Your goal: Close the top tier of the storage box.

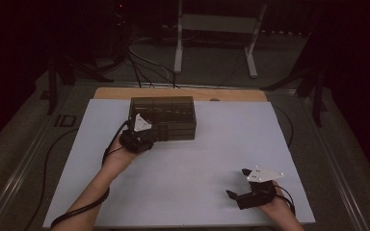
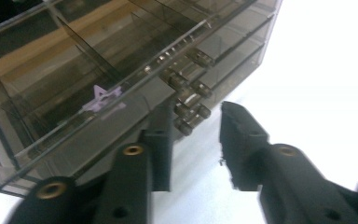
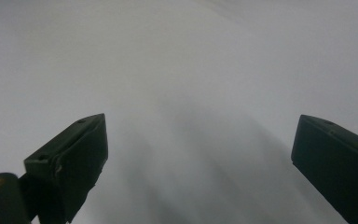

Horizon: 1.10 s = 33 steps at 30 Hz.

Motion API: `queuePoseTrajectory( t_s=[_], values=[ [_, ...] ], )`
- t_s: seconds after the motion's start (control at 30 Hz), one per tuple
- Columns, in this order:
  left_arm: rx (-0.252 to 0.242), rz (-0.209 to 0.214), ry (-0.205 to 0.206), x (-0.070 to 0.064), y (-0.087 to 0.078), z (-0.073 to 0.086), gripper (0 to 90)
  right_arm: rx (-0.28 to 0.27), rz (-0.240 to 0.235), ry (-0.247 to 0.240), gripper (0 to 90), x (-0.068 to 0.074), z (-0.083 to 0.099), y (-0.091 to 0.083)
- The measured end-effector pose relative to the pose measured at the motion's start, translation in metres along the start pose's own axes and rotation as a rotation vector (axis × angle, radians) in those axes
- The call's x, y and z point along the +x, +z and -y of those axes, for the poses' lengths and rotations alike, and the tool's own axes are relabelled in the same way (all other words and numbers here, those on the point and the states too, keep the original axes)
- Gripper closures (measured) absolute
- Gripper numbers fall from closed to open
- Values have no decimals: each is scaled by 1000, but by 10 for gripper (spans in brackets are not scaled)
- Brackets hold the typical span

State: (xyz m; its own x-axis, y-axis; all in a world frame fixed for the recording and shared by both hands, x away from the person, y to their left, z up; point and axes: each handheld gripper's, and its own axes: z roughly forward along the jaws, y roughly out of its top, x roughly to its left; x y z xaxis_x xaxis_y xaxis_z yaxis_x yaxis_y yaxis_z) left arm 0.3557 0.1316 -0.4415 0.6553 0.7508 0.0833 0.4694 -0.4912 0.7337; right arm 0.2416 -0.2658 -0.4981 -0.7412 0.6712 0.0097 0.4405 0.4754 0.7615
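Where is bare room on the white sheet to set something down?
The white sheet lies bare between the left tool and the right tool, and to the right of the smoky drawer box up to the far edge. It is crowded only at the box front, where the left tool works.

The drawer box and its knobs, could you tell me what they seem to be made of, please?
The drawer box looks like smoky, see-through hard plastic, perhaps acrylic: the inner dividers show through its glossy walls. The knobs look clear and shiny, likely plastic, though glass cannot be ruled out. The left hand-held gripper is open beside them.
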Motion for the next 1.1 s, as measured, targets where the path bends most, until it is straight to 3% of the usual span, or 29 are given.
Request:
queuePoseTrajectory(
  t_s=[0.17,0.43,0.5,0.6,0.87,1.0,1.1],
  values=[
    [-6,25,-5,-2,-2,1,491,0,0,-3,42,0,0,0],
    [8,29,-26,-3,-4,0,182,-2,3,-4,41,0,-1,-1],
    [8,27,-28,-4,-4,0,140,-2,3,-6,42,0,-1,-1],
    [21,78,-24,-3,-4,0,2,-2,4,-7,42,0,-1,0],
    [11,112,-13,-4,-7,0,1,-1,4,-2,42,1,-1,-1],
    [-20,163,-23,-1,-11,-1,0,-1,2,-3,41,1,-1,-1],
    [-42,192,-9,0,-16,-1,0,-1,2,-5,42,1,-1,0]
  ],
)
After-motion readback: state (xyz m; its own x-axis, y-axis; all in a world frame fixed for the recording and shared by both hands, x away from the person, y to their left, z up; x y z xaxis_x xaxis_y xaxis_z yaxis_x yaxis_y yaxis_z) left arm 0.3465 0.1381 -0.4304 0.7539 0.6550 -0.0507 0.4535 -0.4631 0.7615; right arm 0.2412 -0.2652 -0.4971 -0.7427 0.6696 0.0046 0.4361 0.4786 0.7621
